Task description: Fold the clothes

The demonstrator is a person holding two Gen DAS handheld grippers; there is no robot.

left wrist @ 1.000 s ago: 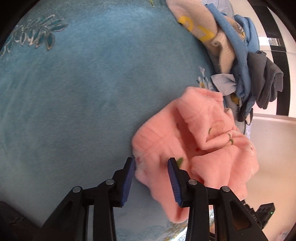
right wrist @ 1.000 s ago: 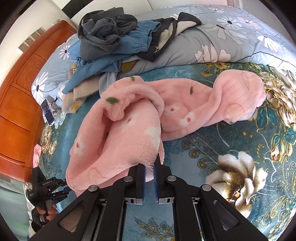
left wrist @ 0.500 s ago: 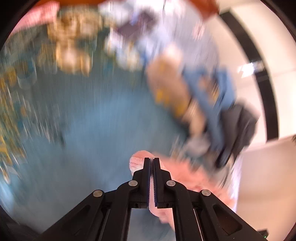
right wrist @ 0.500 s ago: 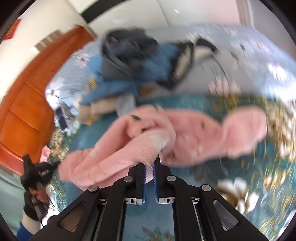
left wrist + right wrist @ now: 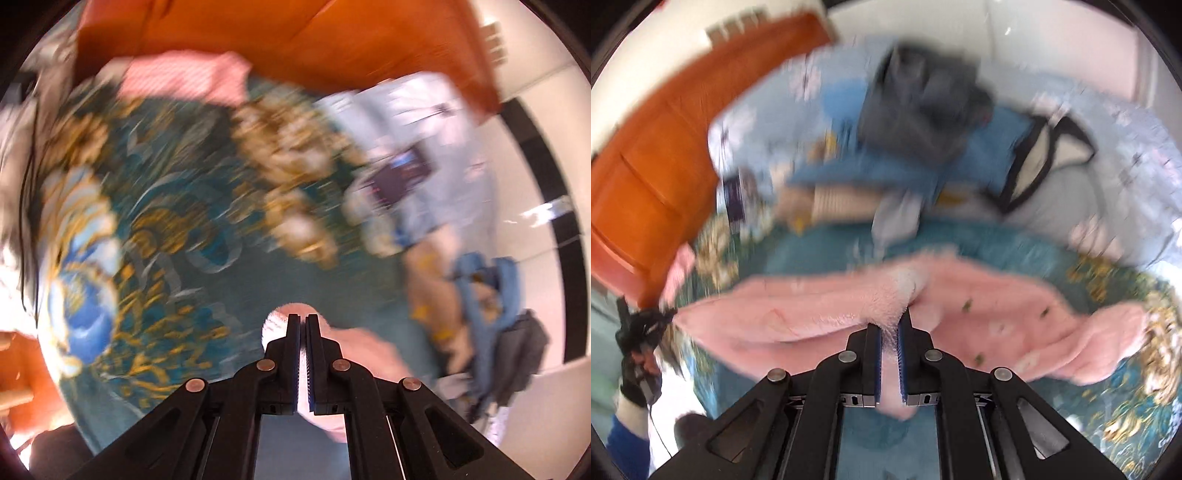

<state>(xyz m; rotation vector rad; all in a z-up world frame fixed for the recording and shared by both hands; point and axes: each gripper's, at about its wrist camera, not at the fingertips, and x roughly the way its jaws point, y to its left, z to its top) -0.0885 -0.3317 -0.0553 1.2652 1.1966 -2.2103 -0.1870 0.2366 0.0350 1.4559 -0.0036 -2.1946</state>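
A fluffy pink garment [image 5: 997,317] with small flower prints hangs stretched wide above the teal bedspread [image 5: 820,254]. My right gripper [image 5: 890,328] is shut on its upper edge near the middle. My left gripper [image 5: 303,321] is shut on another bit of the same pink garment [image 5: 362,347], which trails down to the right below the fingers. In the right wrist view the left gripper [image 5: 665,314] pinches the garment's far left corner, held by a gloved hand [image 5: 637,373]. Both views are blurred by motion.
A pile of clothes [image 5: 923,136] in grey, blue and beige lies on the pale floral bedding [image 5: 1071,199] at the back; the clothes pile [image 5: 491,314] sits at the right in the left wrist view. An orange wooden headboard [image 5: 295,40] stands behind. A dark phone [image 5: 399,177] lies on the bed.
The left gripper has shut on the pink garment's edge and swung up and away. Both grippers have lifted, pulling the bunched garment out into a wide stretched band.
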